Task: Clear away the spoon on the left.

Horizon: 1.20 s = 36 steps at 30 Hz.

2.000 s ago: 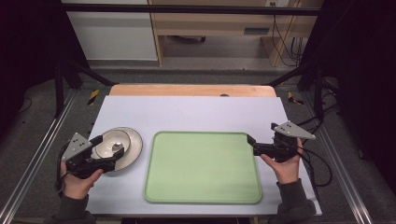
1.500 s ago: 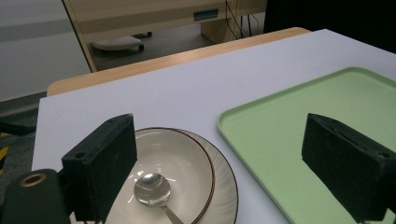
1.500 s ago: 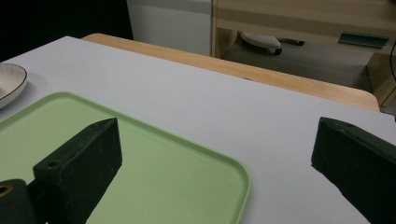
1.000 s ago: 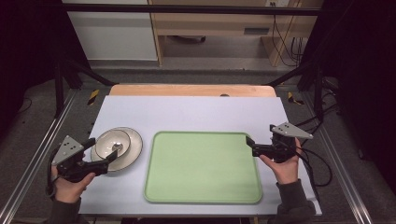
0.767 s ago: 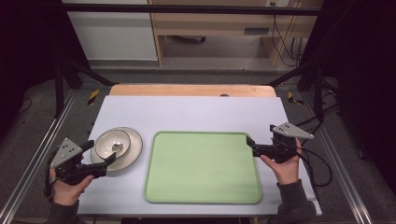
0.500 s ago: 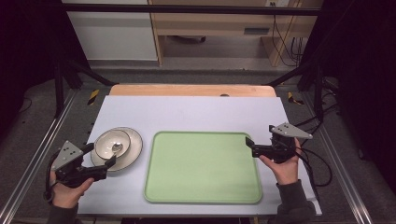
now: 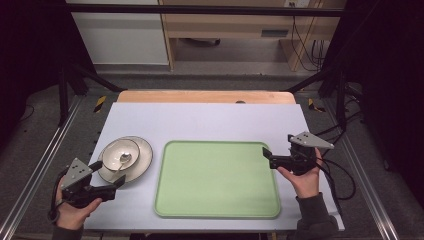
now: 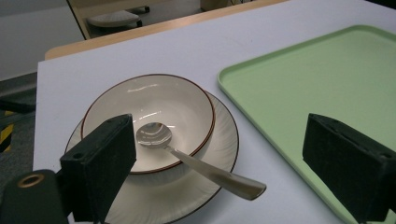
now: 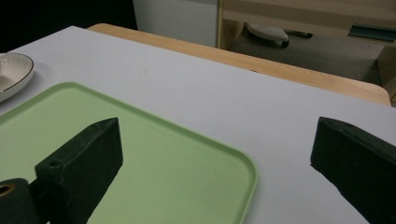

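The left hand-held gripper (image 8: 224,154), jaws wide, lines up on the silver metal spoon (image 8: 187,156) in the cream bowl (image 8: 149,121), ready to close on its handle.

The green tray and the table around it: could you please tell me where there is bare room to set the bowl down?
The rectangular green plastic tray is bare. The white tabletop lies bare between the tray's far rim and the wooden edge. It is crowded at the left, where the cream brown-rimmed bowl with a metal spoon sits on a white plate.

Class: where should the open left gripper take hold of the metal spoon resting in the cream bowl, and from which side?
Probably the flat handle end: it overhangs the brown-rimmed cream bowl and white plate, pointing toward the left gripper. Approach from the near side, jaws straddling it.
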Each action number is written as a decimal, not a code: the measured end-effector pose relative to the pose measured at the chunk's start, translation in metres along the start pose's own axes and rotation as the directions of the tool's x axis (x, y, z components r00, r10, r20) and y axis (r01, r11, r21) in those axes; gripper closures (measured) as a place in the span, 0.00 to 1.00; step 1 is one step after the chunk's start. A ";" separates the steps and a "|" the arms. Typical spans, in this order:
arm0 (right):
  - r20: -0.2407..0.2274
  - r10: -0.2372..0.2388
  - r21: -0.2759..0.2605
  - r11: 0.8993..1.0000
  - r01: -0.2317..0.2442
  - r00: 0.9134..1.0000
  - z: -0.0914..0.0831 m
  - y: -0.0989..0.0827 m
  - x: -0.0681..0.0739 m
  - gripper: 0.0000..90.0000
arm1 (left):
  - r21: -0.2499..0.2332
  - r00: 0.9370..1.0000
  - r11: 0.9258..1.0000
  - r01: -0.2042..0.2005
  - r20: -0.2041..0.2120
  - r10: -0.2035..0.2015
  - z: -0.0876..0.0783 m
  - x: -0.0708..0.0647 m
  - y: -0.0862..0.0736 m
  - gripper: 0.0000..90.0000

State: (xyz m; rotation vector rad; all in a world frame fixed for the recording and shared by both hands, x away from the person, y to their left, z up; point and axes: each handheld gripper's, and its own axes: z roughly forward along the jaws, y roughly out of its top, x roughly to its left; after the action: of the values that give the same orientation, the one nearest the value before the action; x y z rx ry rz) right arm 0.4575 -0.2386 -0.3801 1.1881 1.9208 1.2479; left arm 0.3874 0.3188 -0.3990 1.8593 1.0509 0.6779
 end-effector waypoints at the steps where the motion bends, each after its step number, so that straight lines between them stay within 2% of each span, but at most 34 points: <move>1: 0.000 0.000 0.000 1.000 0.000 1.000 0.000 0.000 0.000 0.03 | 0.000 1.000 1.000 0.000 0.000 0.000 0.000 0.000 0.000 0.11; 5: -0.002 -0.003 0.006 1.000 0.003 1.000 0.001 0.000 0.000 0.03 | 0.018 1.000 1.000 -0.009 -0.006 0.009 0.002 0.001 -0.003 0.13; 11: 0.004 -0.006 0.009 1.000 0.006 1.000 0.002 -0.001 0.000 0.03 | 0.042 1.000 0.999 -0.019 -0.015 0.020 0.006 0.002 -0.007 0.22; 16: -0.002 -0.008 0.016 1.000 0.008 1.000 0.003 -0.001 0.001 0.03 | 0.071 0.998 0.996 -0.049 -0.027 0.051 0.010 0.001 -0.010 0.31; 18: -0.002 -0.007 0.017 1.000 0.007 1.000 0.003 -0.001 0.001 0.03 | 0.069 0.998 0.996 -0.058 -0.036 0.061 0.010 0.000 -0.010 0.33; 19: -0.001 -0.009 0.018 1.000 0.009 1.000 0.003 -0.001 0.001 0.03 | 0.065 0.996 0.996 -0.065 -0.049 0.069 0.010 -0.001 -0.011 0.35; 21: -0.001 -0.008 0.018 1.000 0.008 1.000 0.003 -0.001 0.001 0.03 | 0.062 0.996 0.995 -0.077 -0.033 0.079 0.009 -0.001 -0.011 0.44; 22: -0.001 -0.008 0.019 1.000 0.008 1.000 0.003 -0.001 0.001 0.03 | 0.066 0.995 0.994 -0.087 -0.041 0.090 0.009 -0.002 -0.011 0.48; 25: 0.000 -0.006 0.020 1.000 0.006 1.000 0.003 -0.001 0.001 0.03 | 0.071 0.994 0.993 -0.092 -0.046 0.096 0.009 -0.002 -0.011 0.55; 27: -0.001 -0.006 0.020 1.000 0.006 1.000 0.003 -0.001 0.001 0.03 | 0.078 0.995 0.993 -0.088 -0.041 0.092 0.010 -0.001 -0.011 0.56; 32: 0.000 -0.009 0.021 1.000 0.009 1.000 0.003 -0.001 0.001 0.03 | 0.089 0.996 0.993 -0.073 -0.043 0.077 0.010 0.000 -0.012 0.67; 36: -0.001 -0.008 0.026 1.000 0.008 1.000 0.004 -0.001 0.001 0.03 | 0.093 0.997 0.994 -0.057 -0.044 0.062 0.010 0.001 -0.012 0.70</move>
State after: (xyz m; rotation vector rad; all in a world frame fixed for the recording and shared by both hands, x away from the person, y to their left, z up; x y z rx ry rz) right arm 0.4596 -0.2359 -0.3827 1.1912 1.9465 1.2233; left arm 0.3913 0.3185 -0.4140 1.9692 1.0765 0.7215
